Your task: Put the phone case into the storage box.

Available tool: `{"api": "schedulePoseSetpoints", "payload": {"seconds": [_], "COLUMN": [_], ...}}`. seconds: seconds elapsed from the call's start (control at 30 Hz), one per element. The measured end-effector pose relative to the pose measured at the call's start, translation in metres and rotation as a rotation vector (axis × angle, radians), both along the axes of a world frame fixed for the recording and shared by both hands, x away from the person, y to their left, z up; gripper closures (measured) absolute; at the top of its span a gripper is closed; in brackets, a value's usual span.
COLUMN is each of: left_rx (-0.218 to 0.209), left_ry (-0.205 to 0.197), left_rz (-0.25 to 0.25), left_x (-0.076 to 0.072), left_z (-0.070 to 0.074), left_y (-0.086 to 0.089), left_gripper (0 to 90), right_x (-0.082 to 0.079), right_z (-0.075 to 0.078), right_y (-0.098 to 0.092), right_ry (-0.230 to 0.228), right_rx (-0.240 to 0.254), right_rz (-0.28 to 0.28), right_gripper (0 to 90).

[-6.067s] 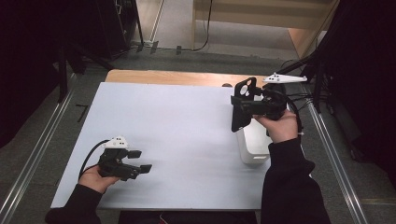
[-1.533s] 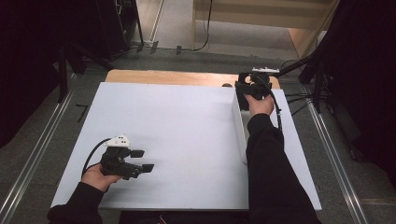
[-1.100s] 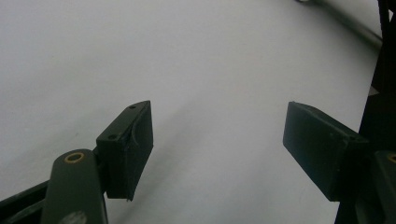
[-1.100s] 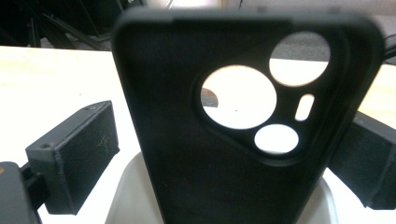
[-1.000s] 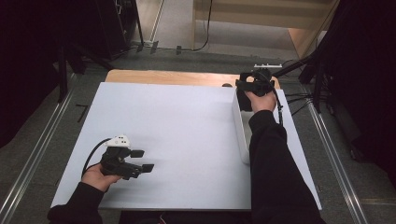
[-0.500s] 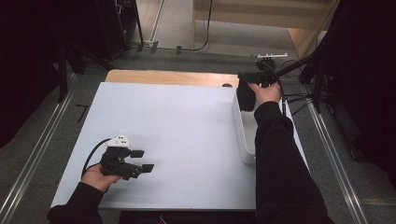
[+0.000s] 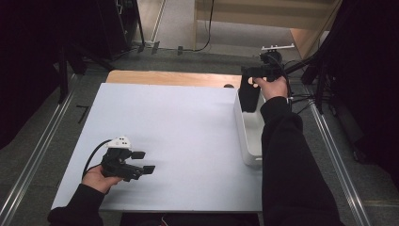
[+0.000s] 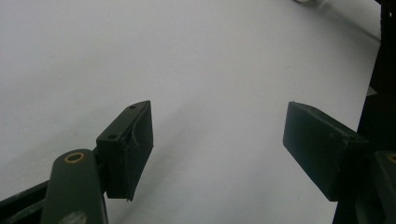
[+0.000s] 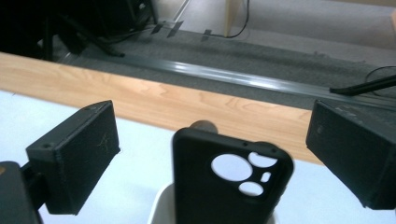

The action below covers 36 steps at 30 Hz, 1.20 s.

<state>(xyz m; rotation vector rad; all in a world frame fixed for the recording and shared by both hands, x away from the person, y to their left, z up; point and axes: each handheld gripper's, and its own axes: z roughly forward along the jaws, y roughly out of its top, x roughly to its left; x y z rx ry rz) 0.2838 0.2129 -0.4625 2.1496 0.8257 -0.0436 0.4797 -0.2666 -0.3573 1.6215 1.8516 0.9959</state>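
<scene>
Standing upright in a white rectangular bin, matte black phone case between right claw's released pads, left claw released.

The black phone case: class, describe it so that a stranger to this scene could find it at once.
Start at the white table and go to the long white tray by its right edge. The black phone case stands upright at the tray's far end, marked by round camera cut-outs near its top.

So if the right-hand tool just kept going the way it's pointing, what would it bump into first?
Most likely the black phone case standing in the white bin: it sits straight ahead between the right tool's open jaws. How near it is remains hard to judge.
</scene>
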Motion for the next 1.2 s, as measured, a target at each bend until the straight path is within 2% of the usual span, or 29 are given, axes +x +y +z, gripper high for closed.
{"api": "schedulePoseSetpoints", "payload": {"seconds": [0.1,0.23,0.4,0.57,0.7,0.87,1.03,1.2], "left_rx": [0.004,-0.002,-0.006,-0.004,-0.007,-0.008,-0.012,-0.009], "left_ry": [0.002,0.001,0.003,0.003,0.005,0.008,0.010,0.009], "left_rz": [0.000,0.005,0.006,0.003,0.006,0.008,0.006,0.004], "left_x": [0.001,0.001,0.001,0.001,0.002,0.002,0.002,0.003], "left_z": [0.000,0.000,0.001,0.000,0.000,0.000,0.000,0.000], "left_y": [0.001,0.001,0.002,0.002,0.002,0.002,0.002,0.003], "left_gripper": [24.0,24.0,24.0,24.1,24.0,24.0,24.1,24.0], "right_x": [-0.003,-0.009,-0.019,-0.029,-0.038,-0.052,-0.064,-0.077], "right_z": [0.002,0.005,0.006,0.009,0.011,0.012,0.009,0.003], "right_y": [0.002,0.008,0.017,0.026,0.033,0.042,0.047,0.050], "right_ry": [0.005,0.030,0.051,0.058,0.066,0.062,0.060,0.059], "right_rx": [0.018,0.038,0.063,0.080,0.103,0.101,0.120,0.132], "right_rz": [0.031,0.082,0.186,0.261,0.317,0.373,0.418,0.437], "right_gripper": [3.7,12.3,12.5,18.4,19.3,19.4,19.4,19.3]}}
